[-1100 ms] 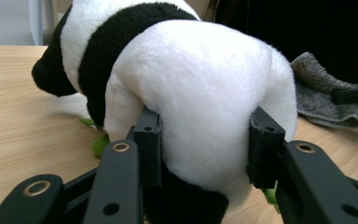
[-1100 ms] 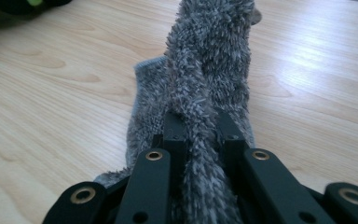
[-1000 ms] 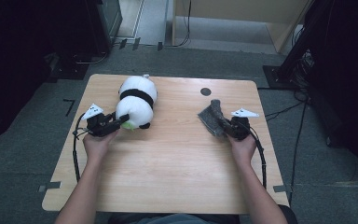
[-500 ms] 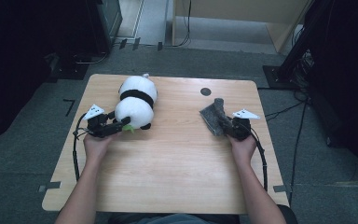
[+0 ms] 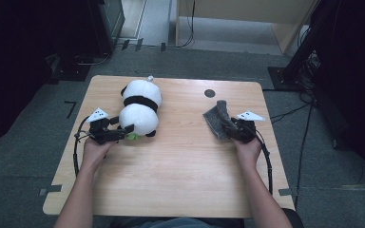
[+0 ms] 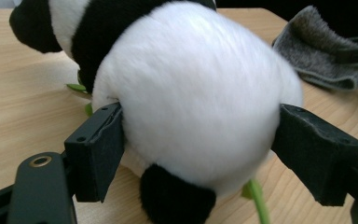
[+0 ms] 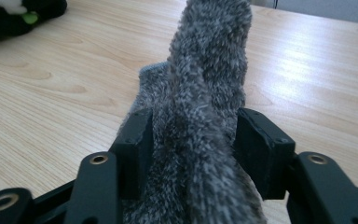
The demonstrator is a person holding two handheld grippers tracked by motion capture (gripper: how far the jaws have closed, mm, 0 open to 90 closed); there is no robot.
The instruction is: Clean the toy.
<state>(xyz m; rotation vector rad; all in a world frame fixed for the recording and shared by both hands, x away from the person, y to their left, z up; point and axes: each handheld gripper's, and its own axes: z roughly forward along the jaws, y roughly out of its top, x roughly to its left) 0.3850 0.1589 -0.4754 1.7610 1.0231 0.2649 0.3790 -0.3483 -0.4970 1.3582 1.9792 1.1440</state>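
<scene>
A black-and-white plush panda (image 5: 140, 107) lies on the wooden table (image 5: 171, 180) at the left, with a green leaf (image 6: 258, 200) under it. My left gripper (image 5: 122, 124) straddles its round white lower end (image 6: 191, 84). The jaws have just been opening; the pads (image 6: 98, 149) only brush the fur. A grey fuzzy cloth (image 5: 216, 116) lies at the right. Its raised fold (image 7: 209, 42) stands between the pads (image 7: 261, 149) of my right gripper (image 5: 227, 129), whose jaws have also just been opening and rest loosely against the pile.
A small black round mark (image 5: 209, 93) sits on the table near the far edge, behind the cloth. Cables trail from both grippers along the table's sides. Dark equipment and stands ring the table on the grey floor.
Both grippers' jaws have spread apart. The panda's end has puffed out between the left pads, and the cloth fold has loosened between the right pads. Neither hand has shifted.
</scene>
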